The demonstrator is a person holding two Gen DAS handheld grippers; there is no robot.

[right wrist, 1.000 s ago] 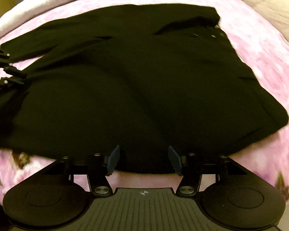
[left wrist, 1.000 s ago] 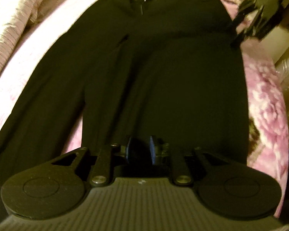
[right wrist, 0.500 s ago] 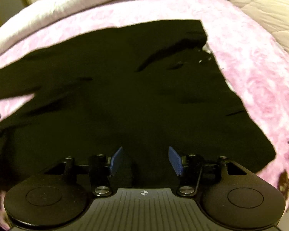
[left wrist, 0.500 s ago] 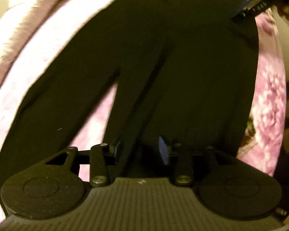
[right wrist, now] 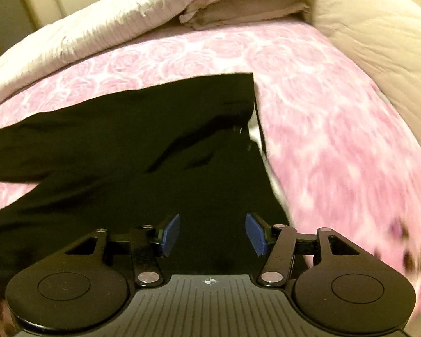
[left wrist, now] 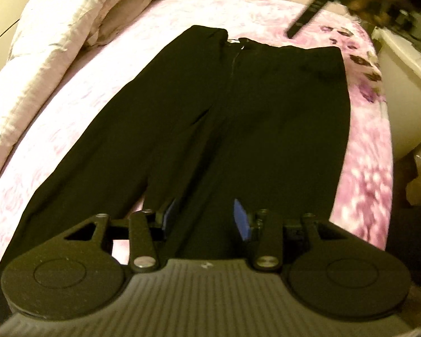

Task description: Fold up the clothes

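Observation:
A pair of black trousers (left wrist: 238, 118) lies flat on a pink rose-patterned bed cover (left wrist: 78, 106), waistband at the far end, legs toward me. My left gripper (left wrist: 206, 219) is open and empty, hovering over the near part of the right leg. In the right wrist view the trousers (right wrist: 154, 163) run sideways, with the waistband at the right. My right gripper (right wrist: 212, 234) is open and empty above the waist area near its edge. The right gripper also shows as a blurred dark shape at the top right of the left wrist view (left wrist: 311, 14).
A folded white quilt (left wrist: 42, 56) and beige pillows (right wrist: 247, 2) lie along the far side of the bed. A white container (left wrist: 407, 84) stands off the bed's right side. The bed cover (right wrist: 336, 140) is bare to the right of the waistband.
Both grippers have lifted and pulled back from the trousers. The left jaws have opened wider. The trousers now lie flat with both legs spread out.

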